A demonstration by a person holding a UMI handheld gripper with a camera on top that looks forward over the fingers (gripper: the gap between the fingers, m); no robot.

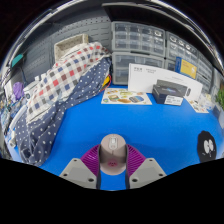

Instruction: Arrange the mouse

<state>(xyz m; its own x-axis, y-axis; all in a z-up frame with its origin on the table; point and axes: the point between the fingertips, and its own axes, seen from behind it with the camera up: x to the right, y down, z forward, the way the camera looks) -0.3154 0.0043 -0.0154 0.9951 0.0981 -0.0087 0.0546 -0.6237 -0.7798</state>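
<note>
Firmly, my gripper [112,163] clamps a rounded grey mouse [112,149] between both purple pads above the smooth blue mat [150,125]; beyond it lies plaid cloth [65,85].

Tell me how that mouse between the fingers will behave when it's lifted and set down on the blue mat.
The mouse looks rigid and probably light. Its smooth domed top may slip, though the gripper pads flank it closely. On the flat blue mat it should sit steady, not roll.
</note>
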